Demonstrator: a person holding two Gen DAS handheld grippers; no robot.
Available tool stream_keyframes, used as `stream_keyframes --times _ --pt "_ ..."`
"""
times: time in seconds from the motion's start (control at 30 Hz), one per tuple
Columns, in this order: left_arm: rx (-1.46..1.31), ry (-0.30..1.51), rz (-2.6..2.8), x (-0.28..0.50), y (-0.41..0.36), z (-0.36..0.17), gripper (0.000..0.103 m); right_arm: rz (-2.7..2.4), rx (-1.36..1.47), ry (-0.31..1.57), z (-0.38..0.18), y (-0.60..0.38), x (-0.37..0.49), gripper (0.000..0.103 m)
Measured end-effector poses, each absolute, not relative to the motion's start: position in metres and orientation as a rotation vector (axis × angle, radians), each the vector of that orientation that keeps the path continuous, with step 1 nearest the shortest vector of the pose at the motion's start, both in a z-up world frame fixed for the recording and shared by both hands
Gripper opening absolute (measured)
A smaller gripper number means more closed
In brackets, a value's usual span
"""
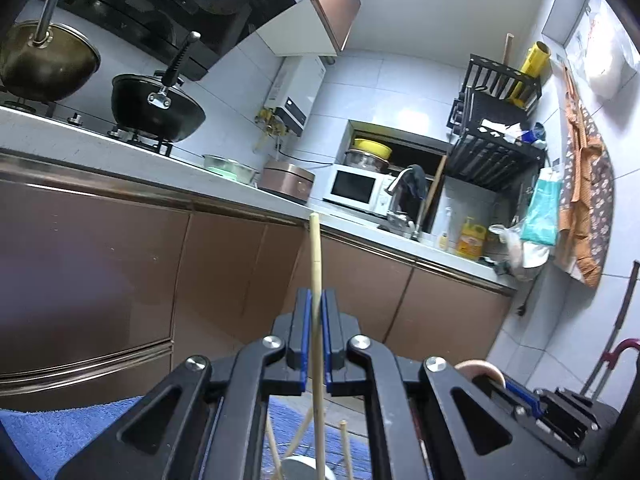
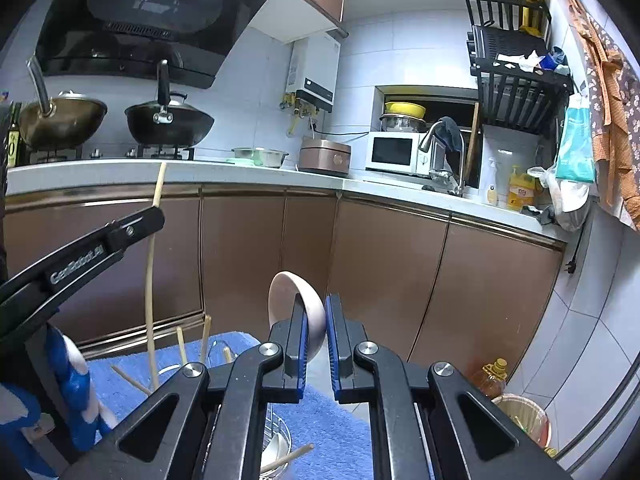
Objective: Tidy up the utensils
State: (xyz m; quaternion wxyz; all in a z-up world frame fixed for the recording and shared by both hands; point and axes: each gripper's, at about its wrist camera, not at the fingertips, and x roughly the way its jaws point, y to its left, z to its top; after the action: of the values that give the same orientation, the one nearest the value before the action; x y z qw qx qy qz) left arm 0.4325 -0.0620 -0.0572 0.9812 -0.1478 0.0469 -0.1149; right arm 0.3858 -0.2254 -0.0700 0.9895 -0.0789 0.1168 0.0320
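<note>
My left gripper (image 1: 317,300) is shut on a pale wooden chopstick (image 1: 316,248), which stands upright between the blue pads and reaches down past them. The right wrist view shows that same left gripper (image 2: 154,222) at the left with the chopstick (image 2: 150,280) hanging below it. My right gripper (image 2: 317,304) is shut on a white ceramic spoon (image 2: 286,292), whose bowl rises above the pads. Several loose chopsticks (image 2: 205,336) lie and stand on a blue towel (image 2: 320,420) below both grippers.
Brown cabinet doors (image 2: 380,280) under a pale counter (image 2: 248,170) fill the background. Two woks (image 2: 168,122) sit on the stove, with a rice cooker (image 2: 324,156), microwave (image 2: 394,152) and tap (image 2: 440,132) further along. An oil bottle (image 2: 494,378) and bin (image 2: 524,416) stand on the floor.
</note>
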Motion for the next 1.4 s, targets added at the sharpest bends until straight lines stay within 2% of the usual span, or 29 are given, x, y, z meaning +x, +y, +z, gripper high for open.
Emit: stream_keyframes --times 0.27,0.53,0.57,0.63,0.7,0.87,0.9,0.97,1.1,1.4 --pt "-0.270 0.104 -0.176 0.442 -0.068 -0.090 0.005 0.069 -0.185 0.288 -0.107 -0.218 0.391 0.009" --pt "-0.235 0.106 -0.170 0.430 -0.076 -0.109 0.006 0.086 -0.170 0.316 -0.122 -0.223 0.386 0.010" --pt "-0.226 0.105 -0.166 0.427 -0.078 -0.111 0.006 0.086 -0.169 0.318 -0.122 -0.224 0.385 0.011" --pt "-0.218 0.113 -0.165 0.424 -0.079 -0.113 0.006 0.084 -0.165 0.316 -0.121 -0.226 0.382 0.024" --pt "-0.216 0.118 -0.161 0.422 -0.079 -0.114 0.007 0.080 -0.163 0.310 -0.119 -0.227 0.379 0.031" --pt "-0.192 0.125 -0.156 0.412 -0.079 -0.112 0.009 0.077 -0.139 0.308 -0.113 -0.232 0.371 0.035" --pt "-0.187 0.125 -0.157 0.409 -0.079 -0.110 0.010 0.076 -0.133 0.308 -0.112 -0.233 0.369 0.036" --pt "-0.169 0.123 -0.151 0.402 -0.079 -0.107 0.019 0.073 -0.126 0.305 -0.110 -0.234 0.365 0.037" --pt "-0.157 0.125 -0.143 0.385 -0.076 -0.101 0.022 0.065 -0.117 0.287 -0.102 -0.234 0.351 0.038" --pt "-0.162 0.165 -0.124 0.343 -0.059 -0.087 0.044 0.028 -0.067 0.243 -0.081 -0.244 0.301 0.049"
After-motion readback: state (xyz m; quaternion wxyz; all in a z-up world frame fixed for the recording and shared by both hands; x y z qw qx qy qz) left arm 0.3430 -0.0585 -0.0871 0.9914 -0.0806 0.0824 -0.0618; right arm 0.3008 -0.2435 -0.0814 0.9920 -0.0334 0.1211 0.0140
